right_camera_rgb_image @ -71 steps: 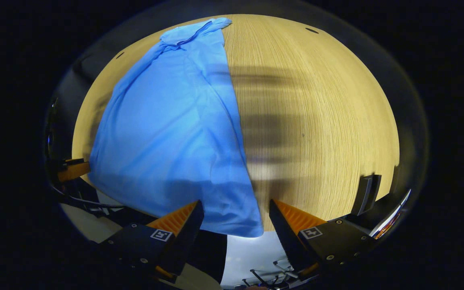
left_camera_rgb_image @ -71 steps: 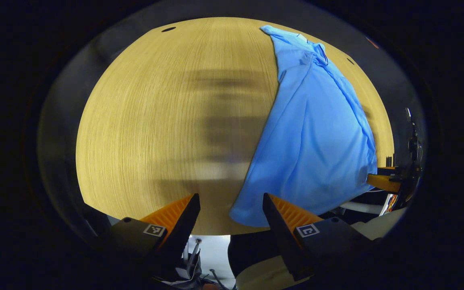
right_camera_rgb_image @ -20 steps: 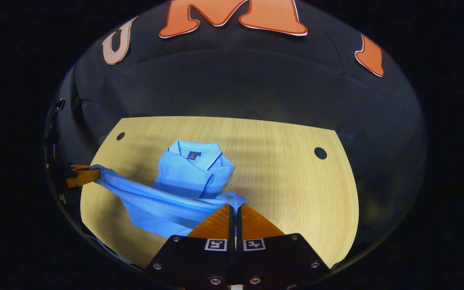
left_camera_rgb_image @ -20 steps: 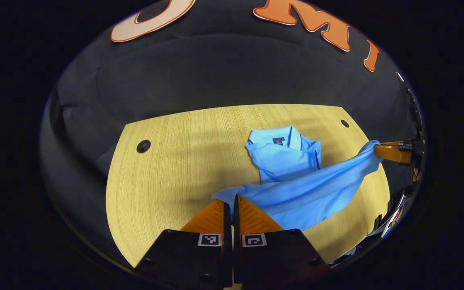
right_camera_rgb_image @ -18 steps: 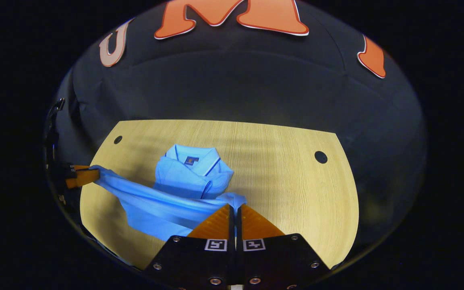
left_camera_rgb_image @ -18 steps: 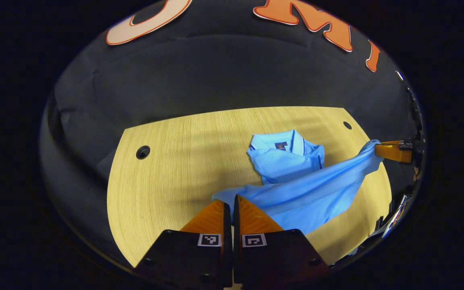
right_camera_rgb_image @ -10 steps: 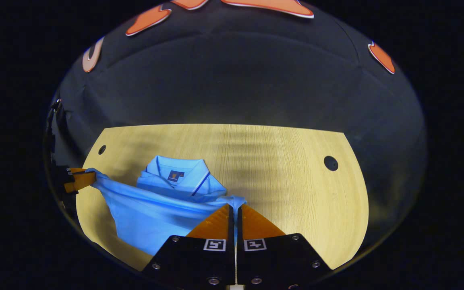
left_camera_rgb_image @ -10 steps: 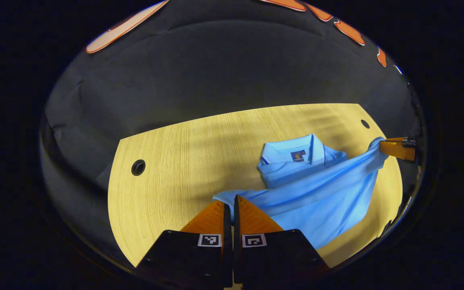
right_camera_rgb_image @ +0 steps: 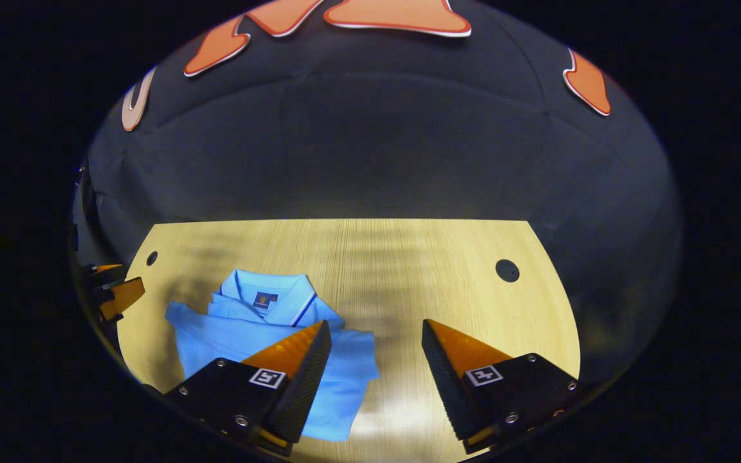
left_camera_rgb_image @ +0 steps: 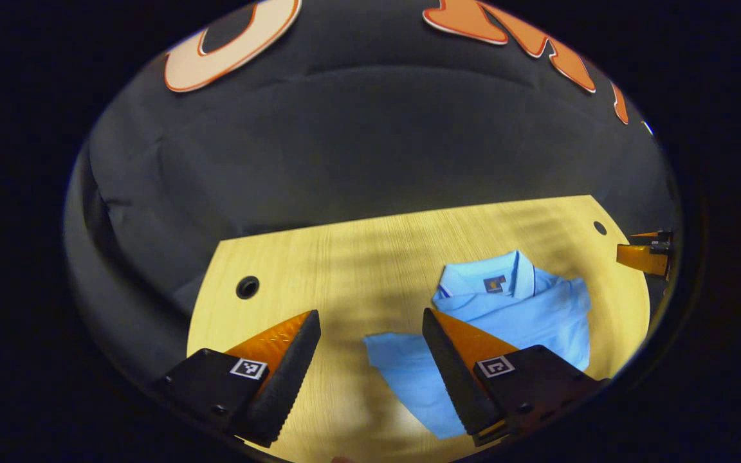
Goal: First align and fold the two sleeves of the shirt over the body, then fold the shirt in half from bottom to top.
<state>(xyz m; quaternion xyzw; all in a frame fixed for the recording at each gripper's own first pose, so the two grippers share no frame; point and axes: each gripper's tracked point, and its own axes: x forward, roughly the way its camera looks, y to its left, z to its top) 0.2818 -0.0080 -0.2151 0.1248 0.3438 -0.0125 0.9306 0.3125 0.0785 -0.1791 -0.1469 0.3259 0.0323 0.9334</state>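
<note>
The light blue shirt (left_camera_rgb_image: 525, 315) lies folded in half on the wooden table (left_camera_rgb_image: 319, 270), collar at the far end and the hem laid up just below it. In the right gripper view the same shirt (right_camera_rgb_image: 229, 328) rests at the left. My left gripper (left_camera_rgb_image: 370, 334) is open above the table, with the shirt's near left corner between and behind its fingers. My right gripper (right_camera_rgb_image: 377, 344) is open too, above the shirt's right edge. Neither holds cloth. The right gripper (left_camera_rgb_image: 644, 254) shows at the far right of the left gripper view, and the left gripper (right_camera_rgb_image: 116, 292) at the far left of the right one.
The table has round cable holes (left_camera_rgb_image: 247, 287) (left_camera_rgb_image: 599, 227) (right_camera_rgb_image: 507, 270) (right_camera_rgb_image: 152, 258) near its back corners. The black cloth wall rises behind the table's far edge. Bare wood stretches to the left of the shirt (left_camera_rgb_image: 293, 257) and to its right (right_camera_rgb_image: 448, 283).
Both grippers carried the shirt's bottom hem up toward the collar, then opened and let go. The hem now lies flat on the shirt, and both grippers have lifted back.
</note>
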